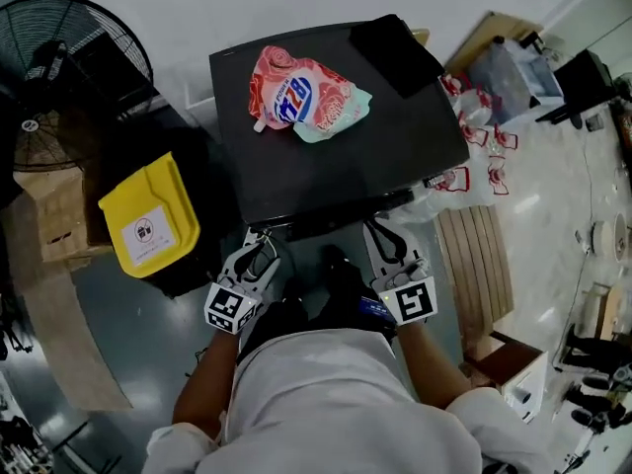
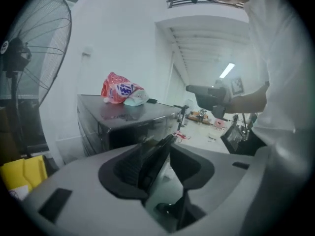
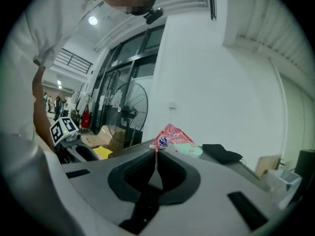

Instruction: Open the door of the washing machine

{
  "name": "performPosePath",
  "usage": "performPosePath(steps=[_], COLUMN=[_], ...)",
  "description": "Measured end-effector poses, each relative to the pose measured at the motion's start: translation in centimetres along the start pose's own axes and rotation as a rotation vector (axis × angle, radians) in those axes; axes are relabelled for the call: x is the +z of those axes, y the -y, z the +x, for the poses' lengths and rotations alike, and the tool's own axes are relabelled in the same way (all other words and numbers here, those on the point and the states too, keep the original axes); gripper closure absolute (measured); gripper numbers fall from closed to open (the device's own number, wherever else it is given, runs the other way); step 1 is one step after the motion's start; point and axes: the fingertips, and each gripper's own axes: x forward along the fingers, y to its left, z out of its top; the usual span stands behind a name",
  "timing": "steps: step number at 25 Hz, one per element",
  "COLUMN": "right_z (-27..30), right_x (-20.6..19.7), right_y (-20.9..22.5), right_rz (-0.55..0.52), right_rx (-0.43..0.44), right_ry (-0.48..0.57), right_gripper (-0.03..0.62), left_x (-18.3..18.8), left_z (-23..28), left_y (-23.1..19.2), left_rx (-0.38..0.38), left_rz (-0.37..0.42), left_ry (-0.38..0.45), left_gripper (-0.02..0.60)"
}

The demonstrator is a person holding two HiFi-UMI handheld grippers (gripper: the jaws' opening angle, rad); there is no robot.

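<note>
The dark washing machine (image 1: 336, 156) is seen from above; its front face is hidden under the top edge. A pink detergent pouch (image 1: 301, 97) and a black cloth (image 1: 395, 52) lie on top. My left gripper (image 1: 259, 243) is just in front of the machine's front left edge, open, with nothing between its jaws. My right gripper (image 1: 383, 235) is at the front right edge, jaws shut and empty. In the left gripper view the machine (image 2: 123, 127) stands ahead of the left gripper (image 2: 173, 146). In the right gripper view the right gripper (image 3: 155, 154) has its pads touching below the pouch (image 3: 173, 139).
A yellow bin (image 1: 148, 220) stands left of the machine and a floor fan (image 1: 69, 67) behind it. A wooden slatted pallet (image 1: 474, 255) and plastic bags (image 1: 474, 117) lie to the right. The person's legs are close behind the grippers.
</note>
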Motion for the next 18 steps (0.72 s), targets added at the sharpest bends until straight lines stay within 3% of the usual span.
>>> performPosePath(steps=[5, 12, 18], right_z=[-3.3, -6.9, -5.6], right_x=[-3.1, -10.1, -16.5], right_y=[-2.5, -3.6, -4.7], right_rz=[0.017, 0.183, 0.213], right_rx=[-0.045, -0.138, -0.132], right_ry=[-0.075, -0.147, -0.216], right_gripper=[0.556, 0.556, 0.556], left_x=[-3.6, -7.8, -11.4], left_z=[1.7, 4.4, 8.6], left_y=[0.1, -0.9, -1.5], left_rx=[-0.08, -0.098, -0.149], left_rz=[0.033, 0.024, 0.013], left_ry=[-0.03, -0.064, -0.099], left_gripper=[0.41, 0.407, 0.399])
